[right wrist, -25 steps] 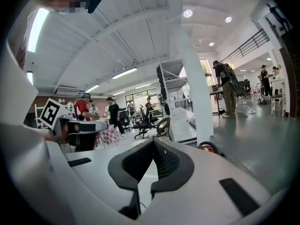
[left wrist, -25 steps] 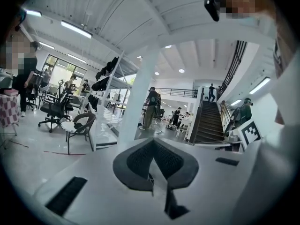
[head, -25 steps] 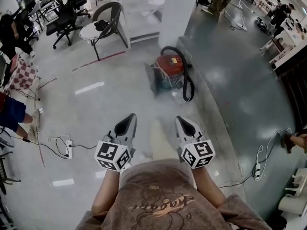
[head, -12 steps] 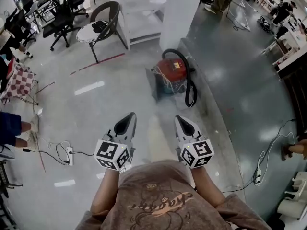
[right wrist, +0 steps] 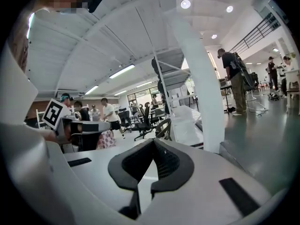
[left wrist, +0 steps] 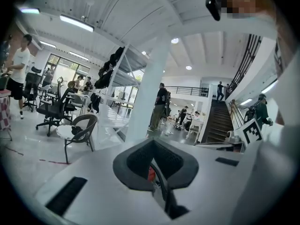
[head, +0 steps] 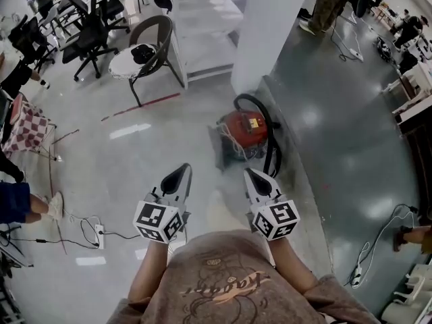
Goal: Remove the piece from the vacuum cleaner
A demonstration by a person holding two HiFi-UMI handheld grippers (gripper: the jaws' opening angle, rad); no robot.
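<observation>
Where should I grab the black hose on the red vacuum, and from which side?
Probably the hose where it runs down the right edge of the vacuum cleaner in the head view: that stretch has open floor beside it. Come from that side with the right gripper, jaws across the tube. It is shut now, so open it first.

Around me spreads a glossy pale grey floor (head: 155, 147), darker past the white square pillar (head: 270, 25), with a thin red tape line (head: 145, 102) and a white power strip (head: 99, 233) on a black cable lying on it. Ahead on my left stand a round dark-framed chair with a white seat (head: 142, 56), black wheeled office chairs (head: 88, 36) and a white metal rack (head: 206, 25). Overhead the white ribbed ceiling (left wrist: 140, 13) carries long strip lamps (left wrist: 77, 23) and round spotlights (right wrist: 185, 4), and a dark staircase (left wrist: 216, 122) climbs at the far end.
</observation>
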